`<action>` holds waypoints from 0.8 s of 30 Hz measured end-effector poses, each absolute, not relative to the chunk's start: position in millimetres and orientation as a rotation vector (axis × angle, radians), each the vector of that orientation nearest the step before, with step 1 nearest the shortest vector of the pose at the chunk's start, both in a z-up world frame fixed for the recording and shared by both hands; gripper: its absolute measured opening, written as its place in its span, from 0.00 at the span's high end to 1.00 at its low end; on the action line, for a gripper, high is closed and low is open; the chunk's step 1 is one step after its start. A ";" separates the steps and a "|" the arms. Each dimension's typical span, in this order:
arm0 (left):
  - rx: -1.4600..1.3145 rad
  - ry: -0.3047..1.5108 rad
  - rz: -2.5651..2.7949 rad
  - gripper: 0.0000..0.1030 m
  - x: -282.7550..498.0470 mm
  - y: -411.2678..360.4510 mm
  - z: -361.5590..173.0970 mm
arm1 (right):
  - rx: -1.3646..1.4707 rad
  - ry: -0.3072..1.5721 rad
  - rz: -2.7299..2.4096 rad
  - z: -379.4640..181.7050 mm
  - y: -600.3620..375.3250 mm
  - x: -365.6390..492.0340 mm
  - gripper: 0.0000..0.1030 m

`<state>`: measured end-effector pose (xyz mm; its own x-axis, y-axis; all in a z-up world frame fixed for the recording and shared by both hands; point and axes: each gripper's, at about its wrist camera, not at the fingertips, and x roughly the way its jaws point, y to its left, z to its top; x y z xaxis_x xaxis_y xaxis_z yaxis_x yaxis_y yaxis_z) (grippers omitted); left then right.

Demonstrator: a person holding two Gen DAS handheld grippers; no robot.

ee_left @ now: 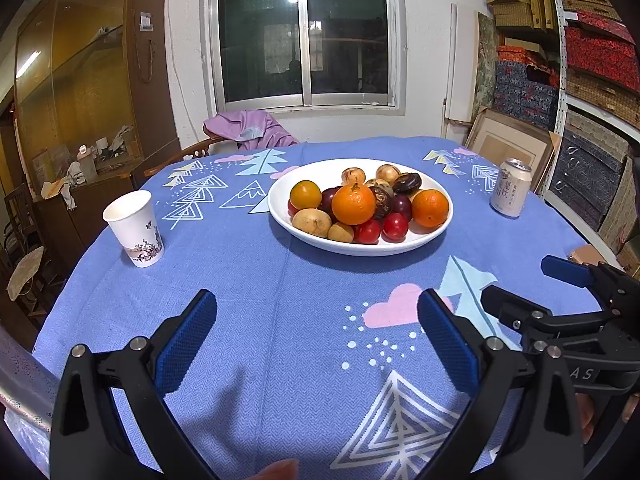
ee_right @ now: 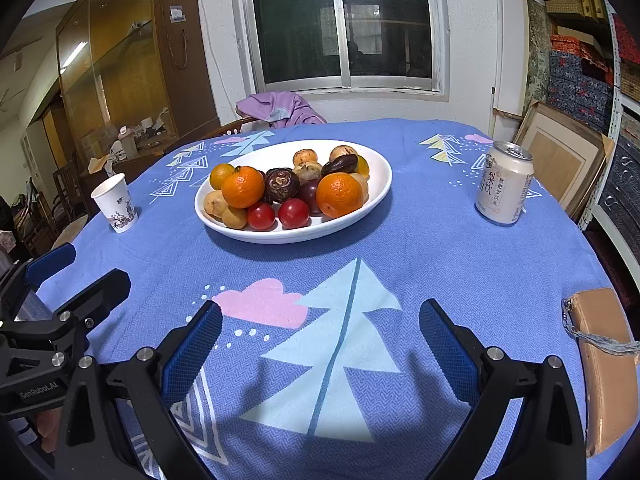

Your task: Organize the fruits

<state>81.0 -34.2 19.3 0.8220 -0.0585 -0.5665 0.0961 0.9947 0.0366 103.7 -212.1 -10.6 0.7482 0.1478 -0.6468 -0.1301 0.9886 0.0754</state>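
My left tongs (ee_left: 316,328) hang low over the near part of the bench (ee_left: 248,304), blue pads spread wide apart with nothing between them, only bare blue cloth with its tree and cloud prints. My right tongs (ee_right: 320,338) sit just beside them on the right, likewise spread wide and empty, over a pale tree print. The fruit is all heaped in the white plate (ee_left: 404,246), which stands near the middle of the bench, well ahead of both tongs: two oranges (ee_left: 353,204), a smaller orange-yellow fruit, red and dark plums (ee_left: 395,226), tan round fruits (ee_left: 311,222) and some dark wrinkled ones at the back. Between my tongs and the plate's near rim the cloth is open right across. A paper cup (ee_left: 136,224) stands upright towards the left edge of the bench, well apart from the plate, and a drink can (ee_right: 503,184) stands upright towards the right edge, also well apart from it. Near the right edge, close to my right tongs, lies a tan pouch (ee_right: 604,368) with a cord. The far edge of the bench runs beneath the window, where a chair draped in purple cloth (ee_left: 250,128) stands just behind it; shelves of boxes line the right side and a wooden cabinet the left.
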 end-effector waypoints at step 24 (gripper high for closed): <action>0.067 0.605 -0.079 0.04 81.0 -33.8 17.0 | 0.024 0.710 0.151 -10.4 -212.1 103.8 0.03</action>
<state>81.0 -33.8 17.0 0.8198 -0.0547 -0.5700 0.0939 0.9948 0.0396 103.8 -212.1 -10.4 0.7478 0.1463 -0.6476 -0.1297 0.9888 0.0736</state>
